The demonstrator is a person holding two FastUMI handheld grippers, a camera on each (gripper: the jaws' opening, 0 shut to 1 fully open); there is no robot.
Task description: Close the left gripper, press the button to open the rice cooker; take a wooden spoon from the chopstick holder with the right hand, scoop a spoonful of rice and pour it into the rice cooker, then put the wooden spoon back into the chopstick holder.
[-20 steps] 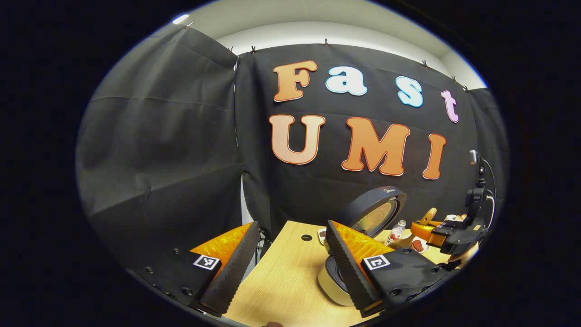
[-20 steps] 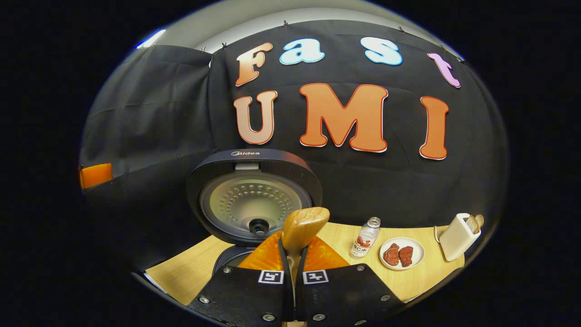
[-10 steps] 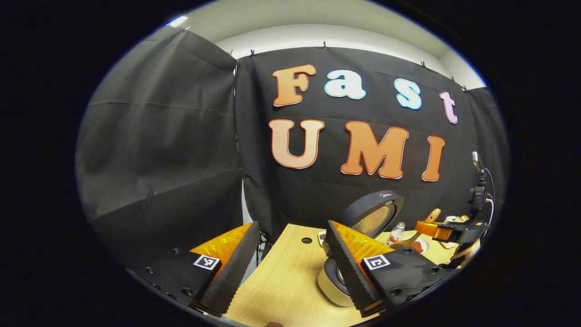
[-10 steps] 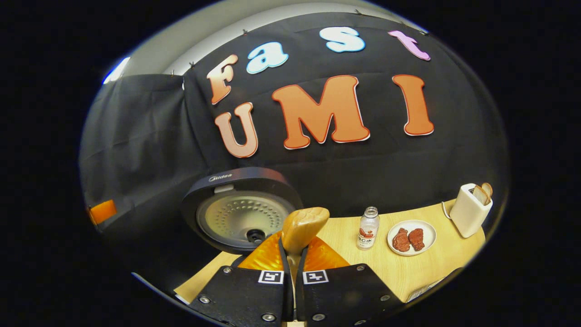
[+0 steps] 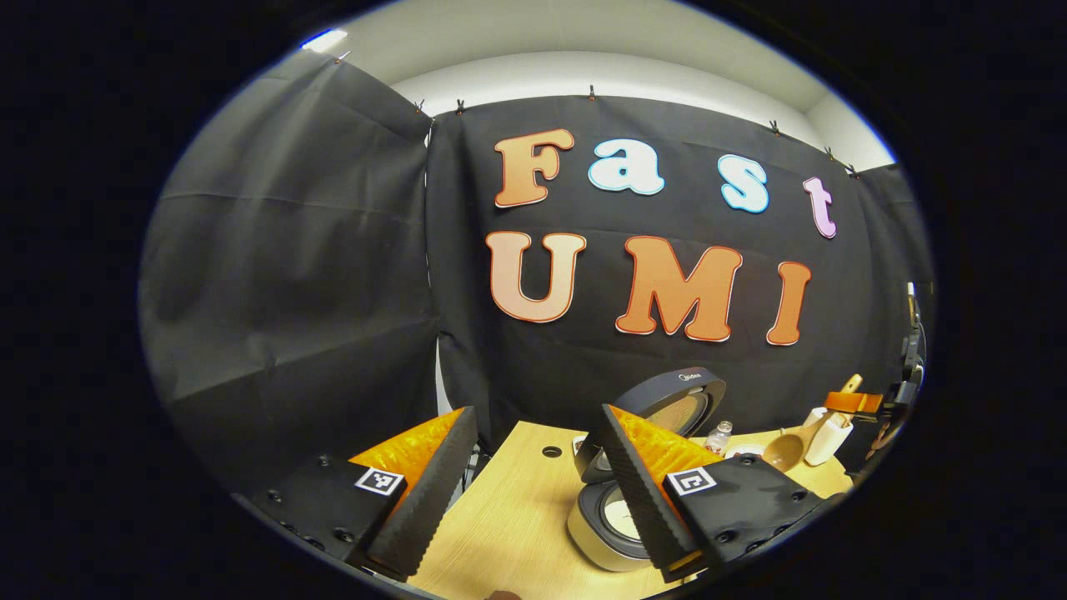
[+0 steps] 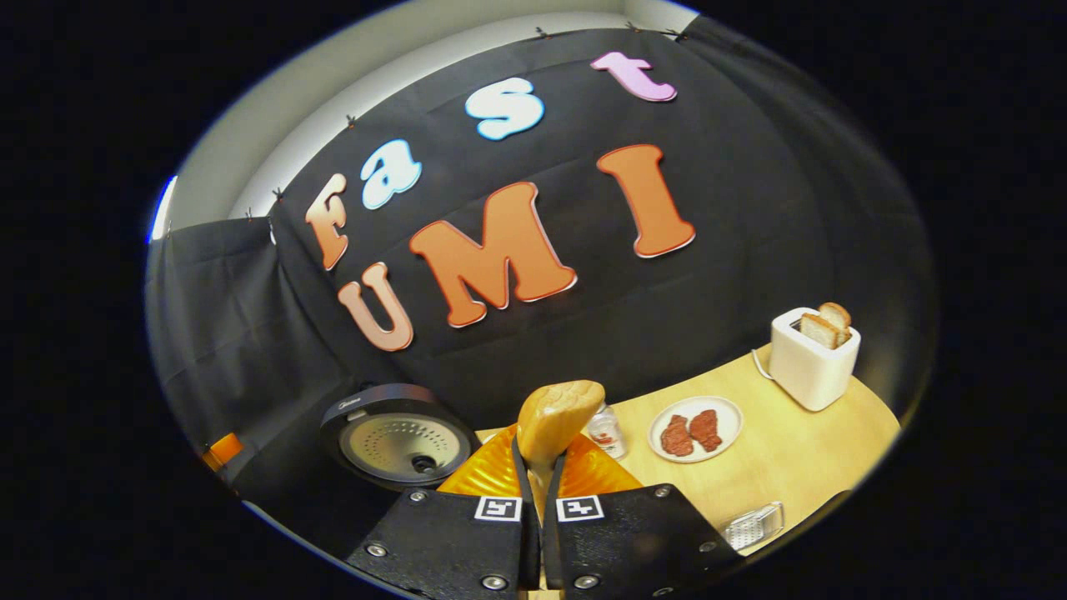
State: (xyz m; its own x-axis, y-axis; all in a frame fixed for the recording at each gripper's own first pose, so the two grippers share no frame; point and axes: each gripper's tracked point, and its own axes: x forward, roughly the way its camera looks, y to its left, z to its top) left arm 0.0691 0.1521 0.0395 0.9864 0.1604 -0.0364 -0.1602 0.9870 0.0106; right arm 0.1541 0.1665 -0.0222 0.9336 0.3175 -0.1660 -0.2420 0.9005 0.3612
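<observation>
In the right gripper view my right gripper is shut on the handle of a wooden spoon, whose bowl sticks up past the fingertips. The view is tilted. The rice cooker stands open at the lower left, its round lid raised. In the left gripper view my left gripper is open with nothing between its fingers. The open rice cooker sits just behind its right finger. Far right, the right gripper holds the spoon above the table, bowl hanging low.
A wooden table carries a small bottle, a white plate with two pieces of meat, a white toaster with bread and a small metal grater near the front edge. The table has a cable hole.
My right gripper has swung to the right, away from the cooker, with the spoon still in it, and has rolled over. The left gripper stays open and has hardly moved.
</observation>
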